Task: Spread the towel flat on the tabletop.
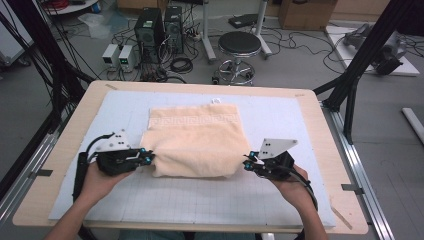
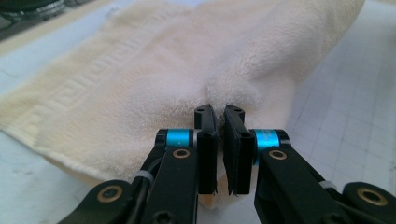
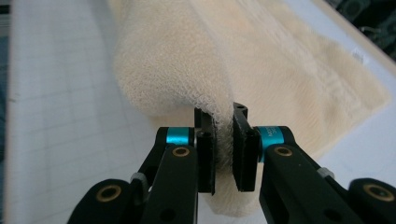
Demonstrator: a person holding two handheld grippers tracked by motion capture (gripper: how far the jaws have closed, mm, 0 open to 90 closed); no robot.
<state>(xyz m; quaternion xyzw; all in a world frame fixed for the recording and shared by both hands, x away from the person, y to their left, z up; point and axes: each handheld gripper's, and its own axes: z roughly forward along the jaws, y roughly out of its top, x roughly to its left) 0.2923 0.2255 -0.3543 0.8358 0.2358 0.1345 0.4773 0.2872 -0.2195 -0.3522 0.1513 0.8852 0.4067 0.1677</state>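
A cream towel (image 1: 195,137) lies folded on the pale gridded mat (image 1: 280,120), its patterned band toward the far side. My left gripper (image 1: 148,158) is at the towel's left edge and is shut on a pinch of its cloth (image 2: 224,95), which bunches up just beyond the jaw tips. My right gripper (image 1: 247,164) is at the towel's near right corner, shut on a fold of the towel (image 3: 223,135) that runs down between the pads. The near part of the towel (image 3: 173,60) bulges up in a rounded roll between the two grippers.
The mat covers a wooden table (image 1: 320,115). A small white tag or ring (image 1: 216,100) lies on the mat just beyond the towel. A stool (image 1: 239,47), computer towers (image 1: 157,27) and cables stand on the floor behind the table.
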